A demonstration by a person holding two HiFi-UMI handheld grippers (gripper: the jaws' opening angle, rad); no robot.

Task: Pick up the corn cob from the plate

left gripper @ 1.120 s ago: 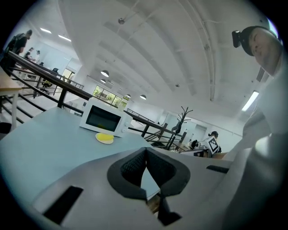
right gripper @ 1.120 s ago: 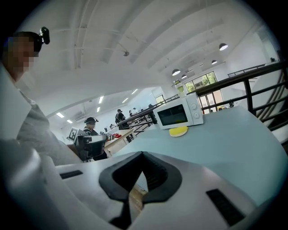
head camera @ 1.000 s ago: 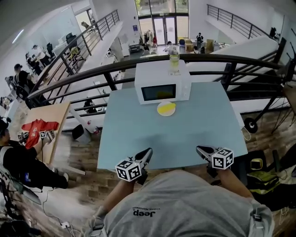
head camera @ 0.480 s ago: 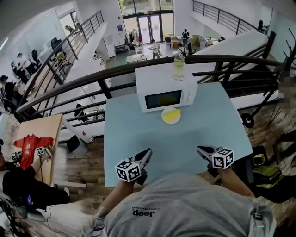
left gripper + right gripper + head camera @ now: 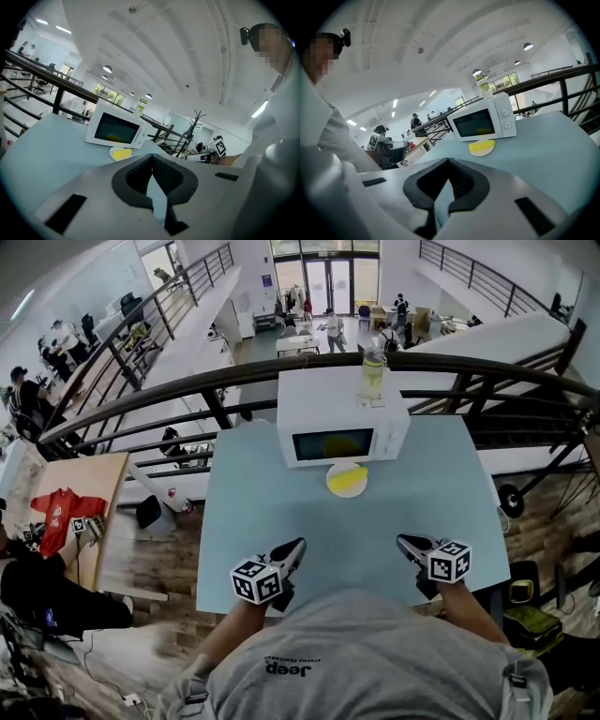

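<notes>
Two tools, both shut tight with nothing between their jaws, hang over the near edge of the worktop: left tool at 7 o'clock, right tool at 5 o'clock. The corn cob lies on the plate at 12 o'clock, just before the microwave.

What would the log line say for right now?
stage: before pickup | left gripper: shut, empty | right gripper: shut, empty | corn cob: on plate by microwave, untouched

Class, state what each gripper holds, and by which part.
Nothing is held: left gripper and right gripper are shut and empty; the corn cob lies on its plate.
</notes>
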